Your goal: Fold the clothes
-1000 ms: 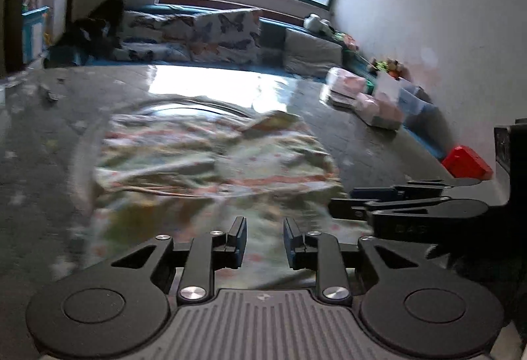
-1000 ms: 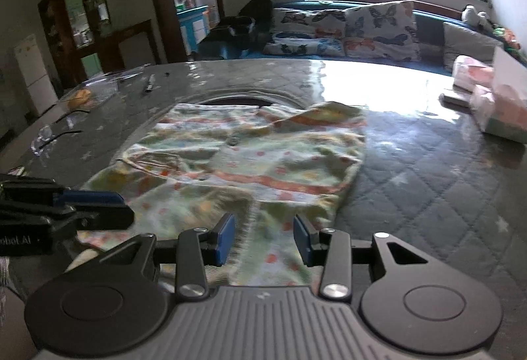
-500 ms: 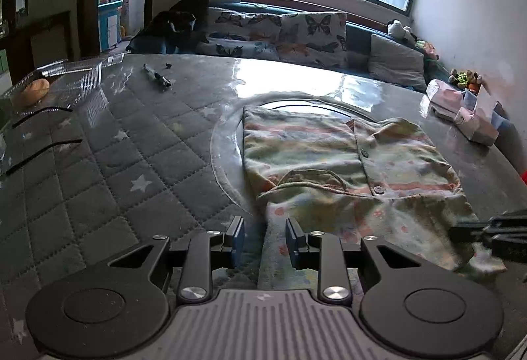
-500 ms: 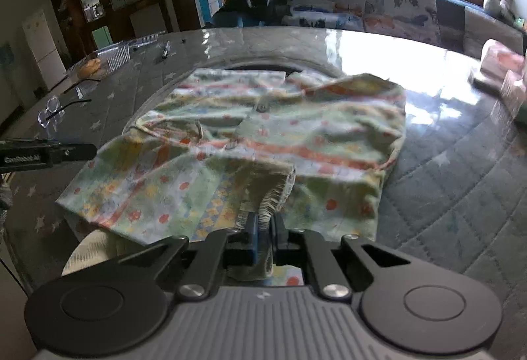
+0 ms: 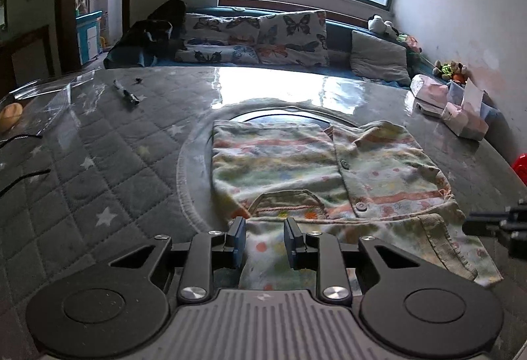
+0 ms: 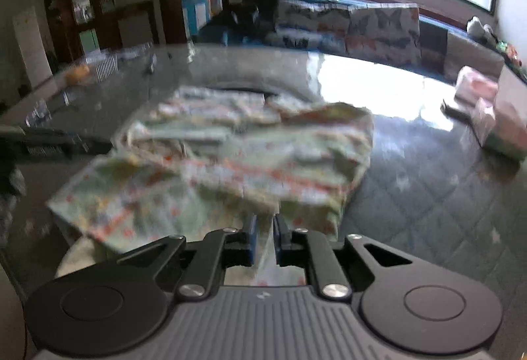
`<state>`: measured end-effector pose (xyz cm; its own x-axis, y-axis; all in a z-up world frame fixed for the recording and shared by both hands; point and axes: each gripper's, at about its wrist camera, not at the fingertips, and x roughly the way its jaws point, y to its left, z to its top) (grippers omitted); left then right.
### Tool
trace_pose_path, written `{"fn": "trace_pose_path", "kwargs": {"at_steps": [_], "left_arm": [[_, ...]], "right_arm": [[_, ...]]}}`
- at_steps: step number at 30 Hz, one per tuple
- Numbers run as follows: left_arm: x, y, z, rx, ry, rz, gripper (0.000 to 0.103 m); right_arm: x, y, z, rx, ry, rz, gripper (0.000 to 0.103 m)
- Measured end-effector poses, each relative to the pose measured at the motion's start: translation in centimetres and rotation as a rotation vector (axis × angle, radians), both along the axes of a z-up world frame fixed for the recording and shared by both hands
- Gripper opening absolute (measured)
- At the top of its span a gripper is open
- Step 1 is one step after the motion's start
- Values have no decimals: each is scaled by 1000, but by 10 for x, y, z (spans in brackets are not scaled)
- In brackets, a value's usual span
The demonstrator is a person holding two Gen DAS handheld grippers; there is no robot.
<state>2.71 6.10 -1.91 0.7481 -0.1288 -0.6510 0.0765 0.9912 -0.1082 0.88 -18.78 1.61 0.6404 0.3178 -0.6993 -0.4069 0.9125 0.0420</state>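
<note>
A pale green children's garment (image 5: 296,169) with orange stripes, dots and buttons lies spread on the quilted grey table (image 5: 108,162). My left gripper (image 5: 265,236) is open, and its fingers straddle the near left edge of the garment just below the pocket. My right gripper (image 6: 265,236) is shut on the near hem of the garment (image 6: 250,159), with cloth pinched between its pads; this view is blurred by motion. The right gripper (image 5: 494,225) shows at the right edge of the left wrist view. The left gripper (image 6: 49,142) shows at the left edge of the right wrist view.
Tissue packs (image 5: 461,116) sit at the table's far right, with a red object (image 5: 520,167) beyond them. A pen (image 5: 126,93), a clear plastic tray (image 5: 42,96) and black cables (image 5: 23,162) lie on the left. A sofa with butterfly cushions (image 5: 257,40) stands behind the table.
The right gripper went from open to shut on the near hem and is now moving with it. The left gripper swung to the garment's left side and lowered over its near edge.
</note>
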Motion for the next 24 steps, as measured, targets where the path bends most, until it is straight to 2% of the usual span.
{"fn": "trace_pose_path", "kwargs": {"at_steps": [3, 8, 12, 14, 19, 24], "left_arm": [[6, -4, -9, 26, 23, -4, 27], [6, 2, -24, 60, 62, 10, 31], [-10, 1, -13, 50, 49, -4, 29], [-21, -8, -7, 36, 51, -40, 29], [-51, -33, 6, 2, 68, -131, 29], [-75, -43, 8, -29, 130, -126, 46]], "right_arm": [[9, 7, -4, 2, 2, 29, 11], [-2, 8, -10, -25, 16, 65, 12], [-12, 9, -14, -46, 25, 94, 16], [-16, 9, -16, -56, 30, 108, 21], [-28, 10, -21, -83, 43, 144, 21], [-42, 5, -14, -105, 29, 174, 21]]}}
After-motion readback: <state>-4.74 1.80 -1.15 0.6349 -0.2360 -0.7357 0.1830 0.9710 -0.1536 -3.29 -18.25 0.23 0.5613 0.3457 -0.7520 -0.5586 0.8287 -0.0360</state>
